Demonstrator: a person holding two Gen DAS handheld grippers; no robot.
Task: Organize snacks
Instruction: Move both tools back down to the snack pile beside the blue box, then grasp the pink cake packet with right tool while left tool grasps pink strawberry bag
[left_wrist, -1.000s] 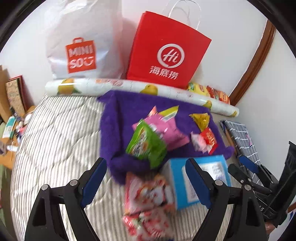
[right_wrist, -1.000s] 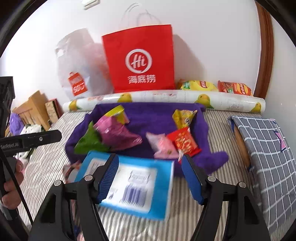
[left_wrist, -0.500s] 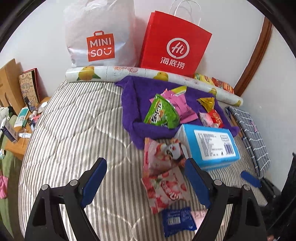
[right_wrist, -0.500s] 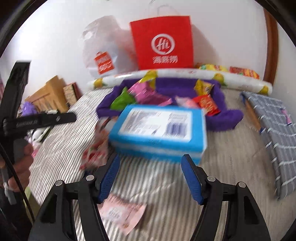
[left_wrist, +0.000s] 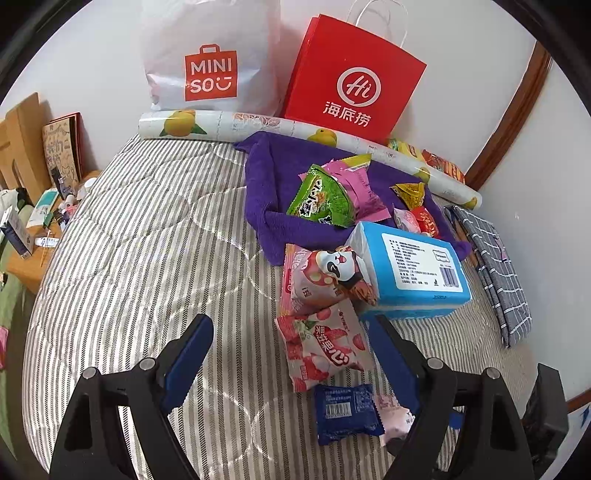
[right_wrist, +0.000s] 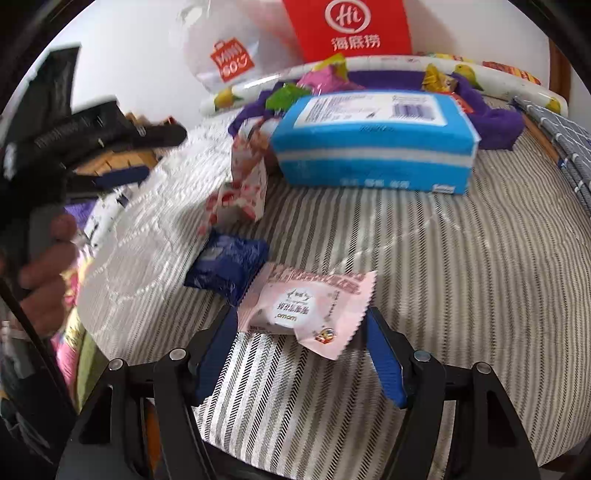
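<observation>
The left tongs (left_wrist: 291, 354) are hanging wide open over the striped bed (left_wrist: 147, 258), gripping nothing. A strawberry snack bag (left_wrist: 321, 347) is lying between the tips, with a dark blue packet (left_wrist: 345, 411) just below it. The blue box (left_wrist: 413, 273) is sitting beside a panda bag (left_wrist: 321, 277), half on the purple towel (left_wrist: 273, 184) holding a green bag (left_wrist: 321, 199).

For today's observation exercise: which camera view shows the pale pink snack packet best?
The right wrist view: the pale pink snack packet lies whole between the open right gripper fingers. The left wrist view shows only its corner, hidden behind a left gripper finger.
</observation>
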